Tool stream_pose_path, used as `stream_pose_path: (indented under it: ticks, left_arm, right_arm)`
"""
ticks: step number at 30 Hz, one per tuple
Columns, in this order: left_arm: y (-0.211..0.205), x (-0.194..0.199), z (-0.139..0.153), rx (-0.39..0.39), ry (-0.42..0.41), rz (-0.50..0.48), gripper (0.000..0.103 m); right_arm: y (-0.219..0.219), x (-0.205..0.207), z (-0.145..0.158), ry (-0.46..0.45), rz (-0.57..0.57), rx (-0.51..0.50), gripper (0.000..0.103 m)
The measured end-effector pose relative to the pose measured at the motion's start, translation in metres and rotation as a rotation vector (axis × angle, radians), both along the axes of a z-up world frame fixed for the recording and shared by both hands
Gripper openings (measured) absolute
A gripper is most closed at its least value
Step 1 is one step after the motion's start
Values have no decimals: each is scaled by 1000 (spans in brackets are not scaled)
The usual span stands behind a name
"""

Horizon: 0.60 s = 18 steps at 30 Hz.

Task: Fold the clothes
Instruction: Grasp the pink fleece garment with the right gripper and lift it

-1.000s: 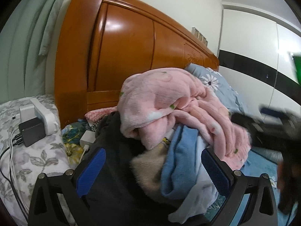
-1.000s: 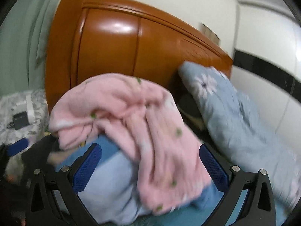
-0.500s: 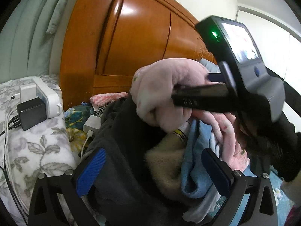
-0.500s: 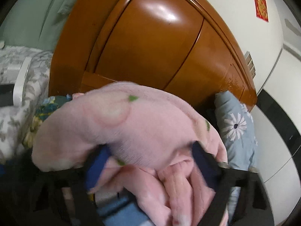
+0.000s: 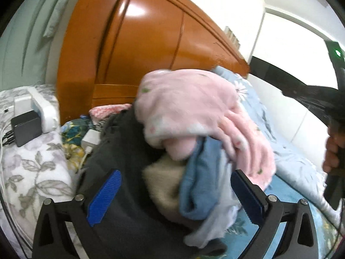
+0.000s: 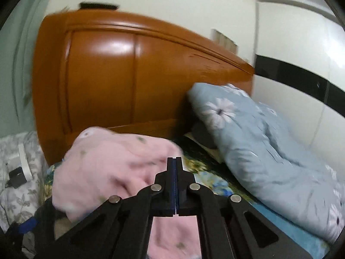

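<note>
Pulled back and up from the pink fleece (image 6: 112, 172); right gripper (image 6: 175, 185) just clenched, nothing visible between the pads, looks like a missed grab. Left gripper (image 5: 172, 194) spread wide, hovering at the clothes pile (image 5: 194, 183) on the bed (image 6: 215, 183). Pink fleece sits on top of the pile. Suggest: reopen, go lower, pinch one clear edge, lift slowly.

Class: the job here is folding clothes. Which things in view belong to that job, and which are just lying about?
Belonging to the job:
pink fleece garment
blue garment
dark grey garment
cream fleece item

Just lying about:
black charger
white power strip
floral pillow
wooden headboard
</note>
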<state>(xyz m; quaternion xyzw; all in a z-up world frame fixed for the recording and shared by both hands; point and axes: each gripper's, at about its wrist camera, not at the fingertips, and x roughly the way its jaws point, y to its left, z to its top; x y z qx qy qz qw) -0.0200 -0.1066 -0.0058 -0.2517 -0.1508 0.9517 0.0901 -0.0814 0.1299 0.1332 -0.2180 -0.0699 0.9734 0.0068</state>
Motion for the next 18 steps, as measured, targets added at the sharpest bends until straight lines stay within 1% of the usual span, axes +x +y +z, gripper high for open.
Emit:
stream_pose_path:
  ticks: [3, 6, 7, 9, 10, 11, 13, 16, 18]
  left_arm:
    - [13, 4, 3, -38, 4, 2, 103]
    - [21, 6, 3, -63, 1, 0, 103]
    - [23, 7, 3, -75, 2, 1, 103]
    - [27, 8, 4, -99, 5, 3, 103]
    - [29, 8, 4, -111, 6, 4, 103]
    - [28, 8, 4, -120, 7, 10, 103]
    - [28, 8, 3, -136, 7, 22, 103]
    - [19, 4, -1, -115, -11, 27, 103]
    - [15, 1, -4, -100, -20, 29, 103]
  right_arm:
    - [7, 12, -8, -46, 21, 27, 0]
    - [-5, 10, -20, -110, 109, -34, 0]
    - [-8, 4, -21, -127, 132, -59, 3]
    - [-19, -6, -29, -162, 197, -135, 38]
    - [-26, -10, -32, -174, 226, -171, 72]
    - [-33, -15, -37, -173, 243, -198, 79]
    - [-46, -29, -43, -184, 267, -236, 79]
    - [-65, -52, -53, -204, 301, -297, 79]
    - [-73, -74, -60, -241, 303, -358, 79]
